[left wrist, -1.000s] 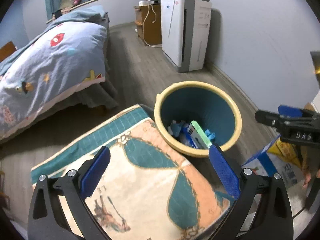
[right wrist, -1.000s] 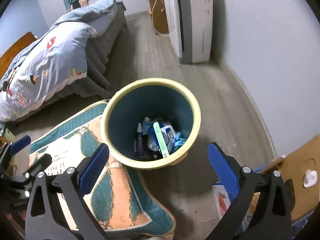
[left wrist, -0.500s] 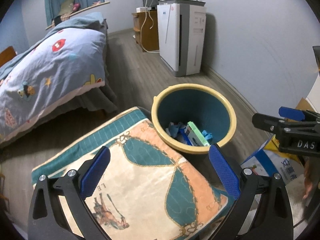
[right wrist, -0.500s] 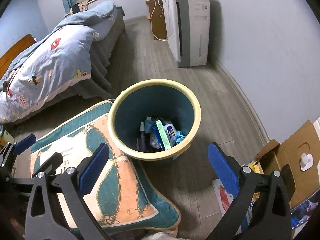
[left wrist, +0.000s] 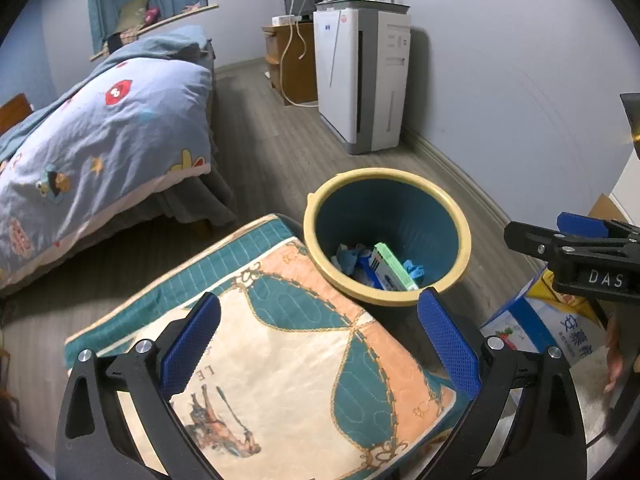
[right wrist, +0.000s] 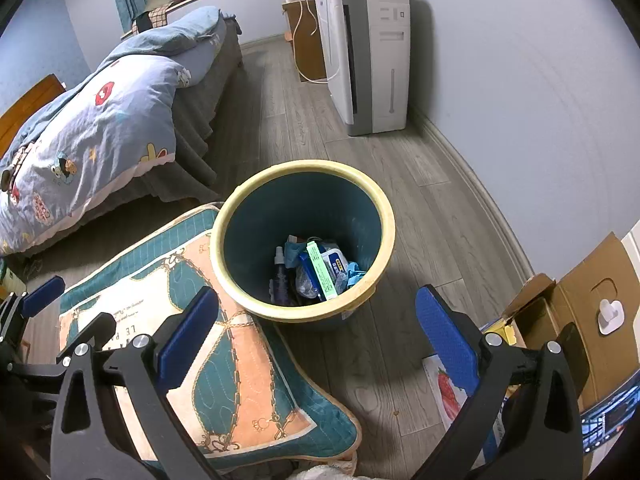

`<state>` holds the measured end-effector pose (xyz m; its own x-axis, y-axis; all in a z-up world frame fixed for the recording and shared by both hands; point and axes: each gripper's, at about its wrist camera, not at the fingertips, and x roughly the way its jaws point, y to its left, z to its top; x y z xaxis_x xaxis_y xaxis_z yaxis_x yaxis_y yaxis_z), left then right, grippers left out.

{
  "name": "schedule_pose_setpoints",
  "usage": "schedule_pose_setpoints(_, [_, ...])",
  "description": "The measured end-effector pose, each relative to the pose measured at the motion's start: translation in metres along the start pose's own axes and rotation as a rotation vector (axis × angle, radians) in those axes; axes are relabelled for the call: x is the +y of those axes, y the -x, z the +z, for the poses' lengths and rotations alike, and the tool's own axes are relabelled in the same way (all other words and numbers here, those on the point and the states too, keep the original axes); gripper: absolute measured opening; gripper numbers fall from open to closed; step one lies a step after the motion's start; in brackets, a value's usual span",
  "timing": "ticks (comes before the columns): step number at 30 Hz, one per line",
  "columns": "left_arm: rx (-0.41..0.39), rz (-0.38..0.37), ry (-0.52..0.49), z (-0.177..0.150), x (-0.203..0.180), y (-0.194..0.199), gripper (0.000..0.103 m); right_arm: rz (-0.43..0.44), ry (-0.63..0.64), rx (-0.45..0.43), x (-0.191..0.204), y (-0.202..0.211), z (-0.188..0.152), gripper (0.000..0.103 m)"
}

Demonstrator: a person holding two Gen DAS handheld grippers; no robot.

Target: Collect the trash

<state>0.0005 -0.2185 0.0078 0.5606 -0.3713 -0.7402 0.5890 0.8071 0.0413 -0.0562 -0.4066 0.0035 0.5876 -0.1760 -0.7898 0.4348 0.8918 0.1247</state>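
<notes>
Trash sits at the bottom of the round teal bin w/ a yellow rim [right wrist: 303, 236]: a green-edged carton [right wrist: 322, 270], blue-white wrappers [right wrist: 334, 262], a dark spray bottle [right wrist: 279, 276], crumpled blue bits. We hold both tongs above and short of the bin; left gripper [left wrist: 319, 344] has its blue pads wide apart w/ nothing between, right gripper [right wrist: 316, 330] likewise spread and empty. Just left of the bin, touching its wall, lies a quilted teal-and-peach cushion [right wrist: 224, 364]; right of the bin, a printed milk carton box [left wrist: 548, 328] and an open brown cardboard box [right wrist: 576, 320] stand on the grey wood floor [right wrist: 420, 208]. Beyond the bin, a white air purifier [right wrist: 372, 56] and a bed w/ a blue cartoon duvet [right wrist: 100, 120]. Risks, we reckon: a low reach could knock the rim and tip the bin, spilling what's in; the two tongs are near enough to clash.
</notes>
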Motion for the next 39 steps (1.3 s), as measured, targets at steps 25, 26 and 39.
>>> schedule_pose_setpoints(25, [0.005,-0.002,0.001,-0.0001,-0.0012,0.0014,0.098,0.001,-0.001,0.000,0.0001,0.0000,0.0001,0.097])
schedule_pose_setpoints(26, [0.004,-0.002,0.003,0.0002,-0.0013,0.0009,0.098,0.001,-0.001,0.001,0.0001,-0.0002,0.0003,0.097])
schedule_pose_setpoints(39, [0.004,-0.002,0.003,0.0002,-0.0011,0.0013,0.098,0.001,0.001,0.001,-0.0003,-0.0001,0.0010,0.097])
